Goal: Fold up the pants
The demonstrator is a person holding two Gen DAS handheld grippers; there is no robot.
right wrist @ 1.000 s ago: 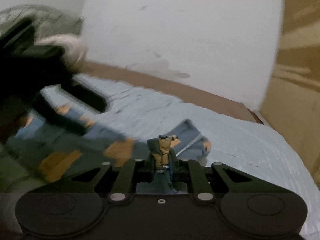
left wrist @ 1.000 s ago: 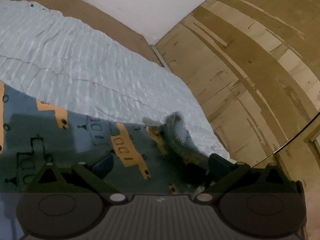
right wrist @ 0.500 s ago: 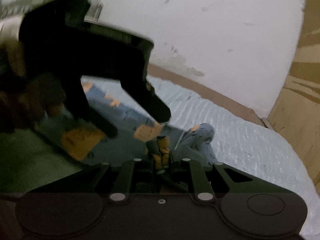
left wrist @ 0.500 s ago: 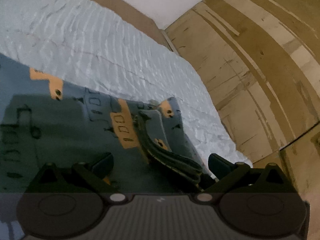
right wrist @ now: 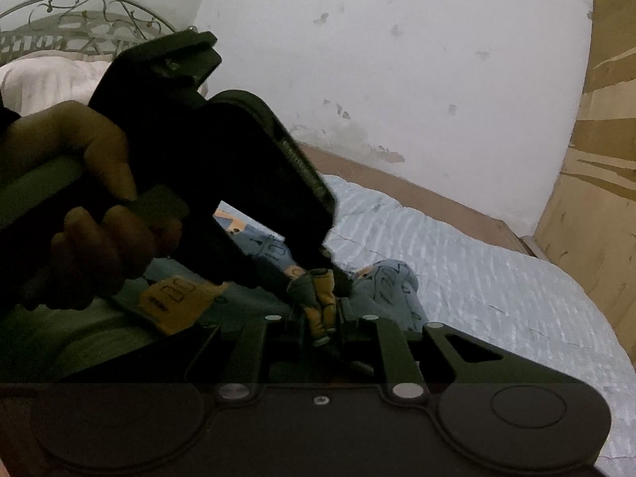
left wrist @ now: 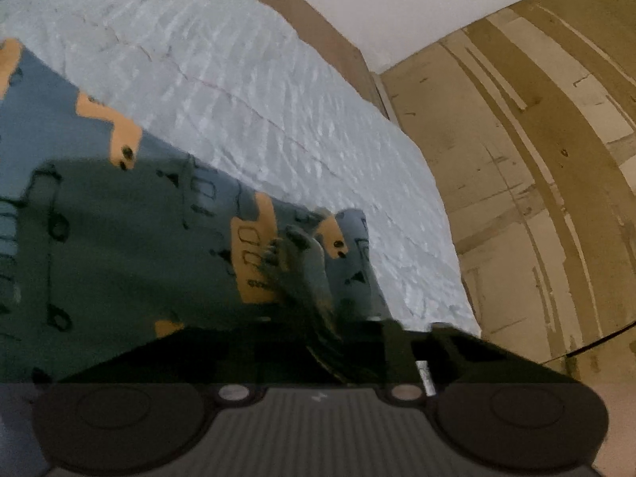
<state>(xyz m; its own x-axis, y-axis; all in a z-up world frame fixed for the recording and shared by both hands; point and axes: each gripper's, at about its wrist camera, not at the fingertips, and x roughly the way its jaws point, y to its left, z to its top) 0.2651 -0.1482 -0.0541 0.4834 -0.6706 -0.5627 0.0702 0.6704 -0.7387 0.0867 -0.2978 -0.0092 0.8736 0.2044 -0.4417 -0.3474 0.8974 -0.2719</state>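
Both grippers clamp bunched fabric of the pants (left wrist: 131,246) — left gripper (left wrist: 318,342) and right gripper (right wrist: 320,318) have jaws closed on it, the rest lying on the bed (left wrist: 246,87), spreading toward 9 o'clock.

Pants (left wrist: 131,238) on bedsheet (left wrist: 246,91), bunched edge between right gripper (right wrist: 320,314) fingers; left gripper (right wrist: 318,274) at 12 o'clock, touching; wall (right wrist: 397,59) behind.
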